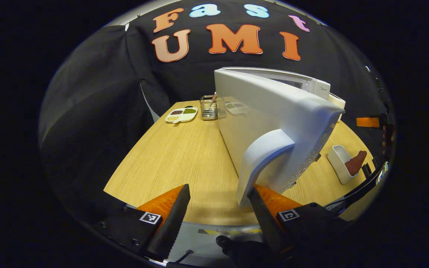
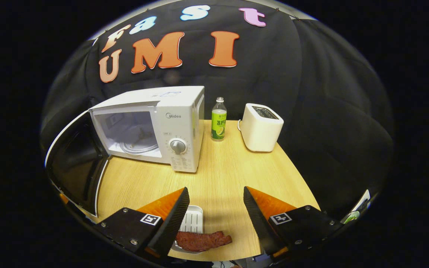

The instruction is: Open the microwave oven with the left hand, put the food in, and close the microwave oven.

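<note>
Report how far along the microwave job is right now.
Done: the microwave stands with its door swung wide open and the cavity showing. In hand: the left gripper is open beside the door handle, and the right gripper is open just above the food in its white tray, not gripping it yet. Left: grasp the food, put it inside, close the door.

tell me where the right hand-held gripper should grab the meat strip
Grip the meat strip across its narrow width near the middle, coming from above. It lies flat and long, overhanging the small white tray, between the right hand-held gripper's open fingers.
</note>
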A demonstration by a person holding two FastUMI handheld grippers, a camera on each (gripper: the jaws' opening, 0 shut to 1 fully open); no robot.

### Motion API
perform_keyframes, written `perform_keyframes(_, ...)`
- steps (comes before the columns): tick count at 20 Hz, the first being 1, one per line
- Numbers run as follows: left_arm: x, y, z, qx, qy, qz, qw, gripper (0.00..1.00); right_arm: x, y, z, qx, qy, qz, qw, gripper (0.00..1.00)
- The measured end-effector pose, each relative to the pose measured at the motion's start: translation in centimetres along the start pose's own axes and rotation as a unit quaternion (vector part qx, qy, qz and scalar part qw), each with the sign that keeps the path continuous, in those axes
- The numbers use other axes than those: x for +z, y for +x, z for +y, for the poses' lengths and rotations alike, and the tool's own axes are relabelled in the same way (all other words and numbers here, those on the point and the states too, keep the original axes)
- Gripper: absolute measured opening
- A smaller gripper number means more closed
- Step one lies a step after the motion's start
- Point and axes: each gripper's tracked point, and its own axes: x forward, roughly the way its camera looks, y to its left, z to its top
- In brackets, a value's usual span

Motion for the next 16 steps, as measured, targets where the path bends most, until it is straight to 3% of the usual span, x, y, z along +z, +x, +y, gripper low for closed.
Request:
perform_keyframes(5, -0.4, -0.4, 4.8, -0.007, 0.011, 0.015, 1.000, 0.99, -3.4, 0.4, 0.0, -0.026, 0.032, 0.052, 0.998, 0.91)
perform_keyframes(8, -1.4, -0.9, 8.5, 0.019, 0.022, 0.021, 0.999, 0.99, -4.8, 0.5, -0.9, -0.045, 0.052, 0.069, 0.995, 0.91)
perform_keyframes(12, -1.4, -1.2, 12.4, 0.057, -0.001, 0.017, 0.998, 0.99, -6.9, -0.1, -2.0, -0.066, 0.066, 0.093, 0.991, 0.91)
perform_keyframes(16, -0.1, -0.9, 15.2, 0.104, -0.022, -0.002, 0.994, 0.99, -9.6, -0.1, -2.0, -0.063, 0.119, 0.132, 0.982, 0.91)
